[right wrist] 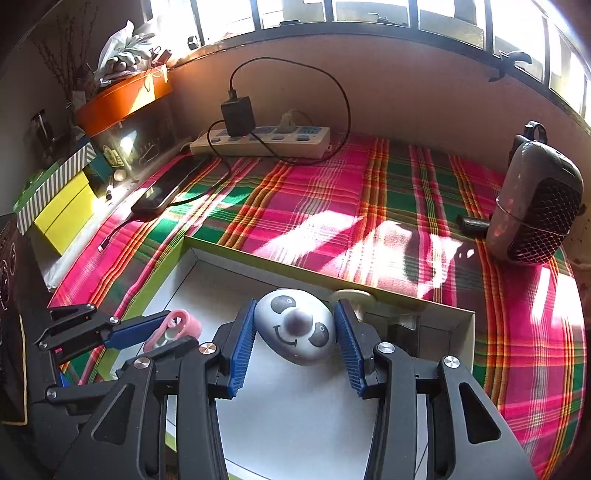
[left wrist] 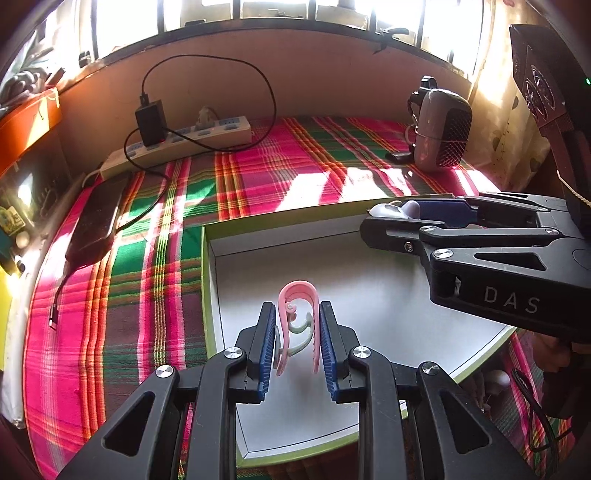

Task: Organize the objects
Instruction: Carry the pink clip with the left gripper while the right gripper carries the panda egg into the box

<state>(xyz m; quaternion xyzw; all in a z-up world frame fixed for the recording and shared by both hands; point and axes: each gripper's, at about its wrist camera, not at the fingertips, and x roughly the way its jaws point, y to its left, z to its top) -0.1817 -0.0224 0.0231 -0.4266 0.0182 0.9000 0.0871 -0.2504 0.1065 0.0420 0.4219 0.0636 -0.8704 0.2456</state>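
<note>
- Hovering over white box (left wrist: 369,273) floor, mostly bare, green rim all round, plaid cloth (left wrist: 280,166) beyond.
- left gripper (left wrist: 297,339) pitched down, pinched tight on pink clip (left wrist: 295,295), near box's left wall.
- right gripper (right wrist: 295,339) pitched down, half-spread, clamping panda-face toy (right wrist: 295,325) by far wall.

Domestic room, window-side table: plaid cloth (right wrist: 314,206) covering the surface, barred window (right wrist: 332,11) at twelve o'clock, power strip (right wrist: 266,142) with charger (right wrist: 238,114) beneath it, small fan heater (right wrist: 535,206) at two o'clock, stacked storage boxes (right wrist: 62,206) at nine o'clock.
</note>
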